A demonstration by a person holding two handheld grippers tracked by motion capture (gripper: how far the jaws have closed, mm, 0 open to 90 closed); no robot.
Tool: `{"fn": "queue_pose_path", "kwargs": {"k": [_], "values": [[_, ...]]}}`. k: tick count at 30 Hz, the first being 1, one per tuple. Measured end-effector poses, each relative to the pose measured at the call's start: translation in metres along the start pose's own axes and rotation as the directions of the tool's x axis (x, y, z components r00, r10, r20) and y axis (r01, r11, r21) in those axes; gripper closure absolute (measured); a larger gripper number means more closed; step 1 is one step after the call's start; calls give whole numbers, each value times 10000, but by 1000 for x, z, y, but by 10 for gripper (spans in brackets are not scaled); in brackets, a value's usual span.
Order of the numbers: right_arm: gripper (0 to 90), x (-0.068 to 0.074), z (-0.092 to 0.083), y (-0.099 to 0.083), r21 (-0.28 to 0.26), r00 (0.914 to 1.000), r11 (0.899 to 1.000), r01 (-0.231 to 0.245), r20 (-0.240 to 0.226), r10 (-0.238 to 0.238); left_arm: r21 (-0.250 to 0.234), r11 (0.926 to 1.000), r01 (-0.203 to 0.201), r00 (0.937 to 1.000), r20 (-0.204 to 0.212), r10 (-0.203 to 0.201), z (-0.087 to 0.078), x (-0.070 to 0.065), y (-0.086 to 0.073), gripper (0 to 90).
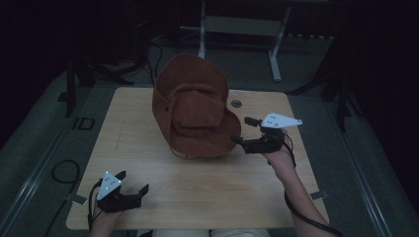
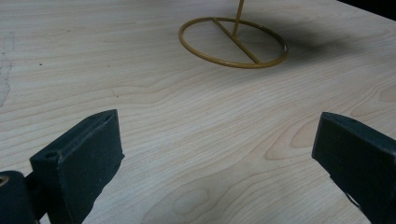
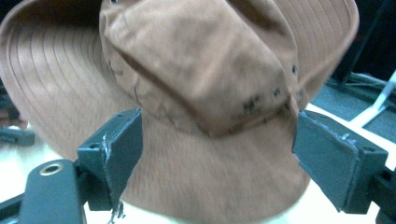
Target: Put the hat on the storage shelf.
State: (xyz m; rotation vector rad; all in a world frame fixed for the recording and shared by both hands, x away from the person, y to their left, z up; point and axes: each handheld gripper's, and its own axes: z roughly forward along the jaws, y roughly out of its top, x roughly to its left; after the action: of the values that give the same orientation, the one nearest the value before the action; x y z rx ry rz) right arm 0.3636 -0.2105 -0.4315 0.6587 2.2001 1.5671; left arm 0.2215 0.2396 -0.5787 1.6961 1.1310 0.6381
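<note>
Nearest the high view's camera, the left gripper (image 1: 129, 193) sits low over the front left corner of the table (image 1: 207, 182), its 2 jaws spread wide with nothing between them, well apart from everything else. The thing that matters here is the brown hat (image 1: 195, 106), propped up on a thin gold wire stand toward the back middle of the table, its crown tipped forward and its wide brim hanging down around it. It looks like soft stitched cloth: light, floppy, not slippery and not fragile, so it should crush and fold under a pinch rather than resist, and the brim will likely droop once lifted. The best hold, I judge, is on the brim edge or the ridge where crown meets brim, since the crown itself would just collapse. The right gripper (image 1: 246, 130) is at the hat's lower right brim, jaws wide apart, and in the right gripper view the hat (image 3: 196, 93) spans the whole gap between them; whether the pads touch the cloth I cannot tell. The stand's ring base (image 2: 232, 43) rests flat on the wood ahead of the left gripper, and being so slight it may tip if the hat is pulled sideways instead of lifted.
</note>
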Motion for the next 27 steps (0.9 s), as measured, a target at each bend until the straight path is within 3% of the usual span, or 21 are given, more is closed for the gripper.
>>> {"fn": "queue_pose_path", "kwargs": {"k": [6,9,20,27], "values": [[163,-4,-9,-24,156,9999,9998,-128,99,126,16,10000,41,10000,8,-41,0,0,0,22],[163,-8,-16,-44,133,9990,9990,-436,112,434,54,10000,17,10000,33,-17,1,0,0,22],[163,-12,-25,-101,887,9960,9921,-889,55,888,67,10000,46,10000,54,-46,1,0,0,22],[162,-10,-33,-127,1364,9963,9870,-853,245,827,58,10000,43,10000,58,-43,1,-1,0,22]]}}
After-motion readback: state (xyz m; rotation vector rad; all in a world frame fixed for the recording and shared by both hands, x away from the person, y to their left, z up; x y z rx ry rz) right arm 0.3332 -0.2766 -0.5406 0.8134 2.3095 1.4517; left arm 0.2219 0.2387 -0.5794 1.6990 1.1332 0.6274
